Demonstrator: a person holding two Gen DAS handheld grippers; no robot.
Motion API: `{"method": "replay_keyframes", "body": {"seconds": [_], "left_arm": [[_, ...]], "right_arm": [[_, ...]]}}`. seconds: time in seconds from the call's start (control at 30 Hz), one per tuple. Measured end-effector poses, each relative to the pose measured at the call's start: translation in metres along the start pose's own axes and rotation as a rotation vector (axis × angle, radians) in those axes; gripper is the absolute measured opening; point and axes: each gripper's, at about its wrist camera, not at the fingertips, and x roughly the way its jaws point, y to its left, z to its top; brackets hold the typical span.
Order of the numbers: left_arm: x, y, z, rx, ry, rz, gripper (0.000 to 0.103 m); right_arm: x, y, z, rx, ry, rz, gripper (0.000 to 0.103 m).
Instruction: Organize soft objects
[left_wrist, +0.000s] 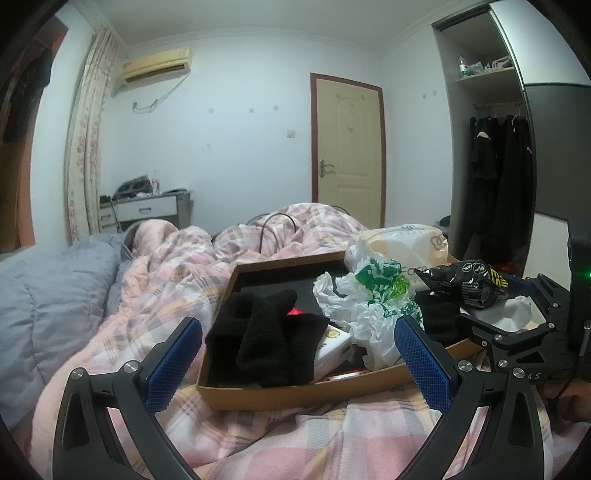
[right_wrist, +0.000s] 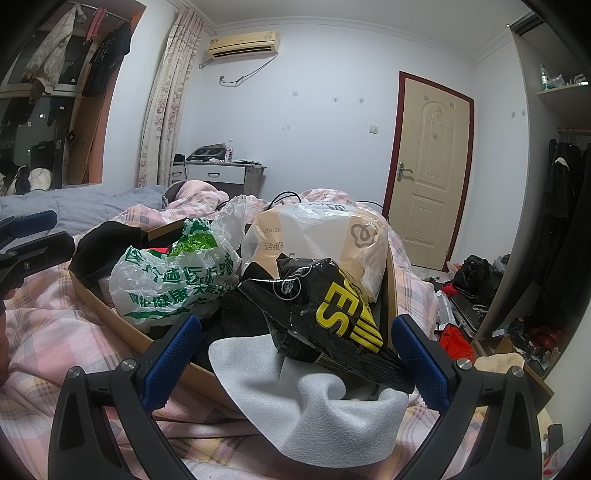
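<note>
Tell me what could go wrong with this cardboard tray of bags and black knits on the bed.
The black packet rests loosely on the white foam sheet overhanging the tray, so pulling either might spill both. The tray sits on a rumpled quilt and could tip. Both grippers, left and right, are open.

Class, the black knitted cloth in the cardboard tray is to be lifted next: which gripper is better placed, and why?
Left. The left gripper is open and faces the black knitted cloth at the tray's near edge. The right gripper faces the black-and-yellow packet and grey foam sheet instead.
</note>
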Motion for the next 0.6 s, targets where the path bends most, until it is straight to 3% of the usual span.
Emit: {"method": "replay_keyframes", "body": {"seconds": [0.1,0.33,0.47,0.6], "left_arm": [[0.007,0.007,-0.001,-0.028,0.042,-0.059,0.103],[0.015,0.013,-0.004,-0.070,0.069,-0.099,0.103],[0.028,0.011,-0.002,-0.060,0.111,-0.161,0.103],[0.042,0.012,0.013,-0.051,0.117,-0.137,0.103]], "right_arm": [[0.000,0.000,0.000,0.000,0.000,0.000,0.102],[0.000,0.000,0.000,0.000,0.000,0.000,0.102],[0.000,0.000,0.000,0.000,0.001,-0.001,0.102],[0.000,0.000,0.000,0.000,0.000,0.000,0.102]]}}
